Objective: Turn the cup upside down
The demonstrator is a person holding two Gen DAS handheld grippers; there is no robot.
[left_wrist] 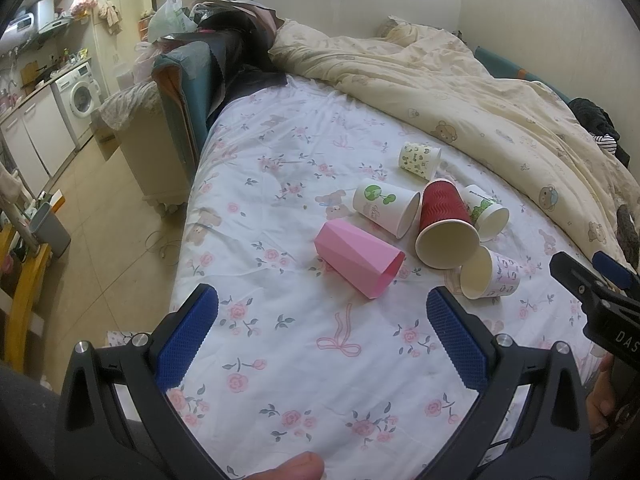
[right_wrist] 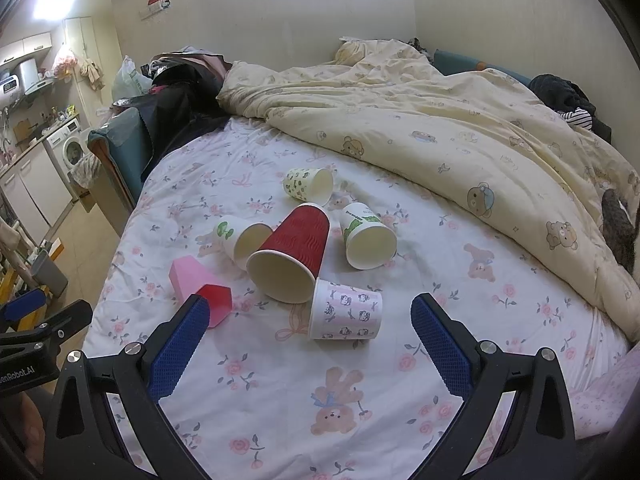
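Several cups lie on their sides on the floral bed sheet (left_wrist: pixel 280 160). A pink faceted cup (left_wrist: pixel 358 262) (right_wrist: pixel 200 290) lies nearest the left. A red ribbed cup (left_wrist: pixel 444 224) (right_wrist: pixel 294 250) lies in the middle. A white cup with a green print (left_wrist: pixel 386 206) (right_wrist: pixel 240 240) lies beside it. A small patterned cup (left_wrist: pixel 490 276) (right_wrist: pixel 346 310) lies nearest the right gripper. My left gripper (left_wrist: pixel 322 310) is open and empty, short of the pink cup. My right gripper (right_wrist: pixel 310 316) is open and empty, just short of the small patterned cup.
Two more paper cups (left_wrist: pixel 418 159) (right_wrist: pixel 368 236) lie behind the group. A cream duvet (right_wrist: pixel 460 128) is bunched along the right and far side. The bed's left edge drops to the floor (left_wrist: pixel 100 220), with a bin and kitchen units beyond.
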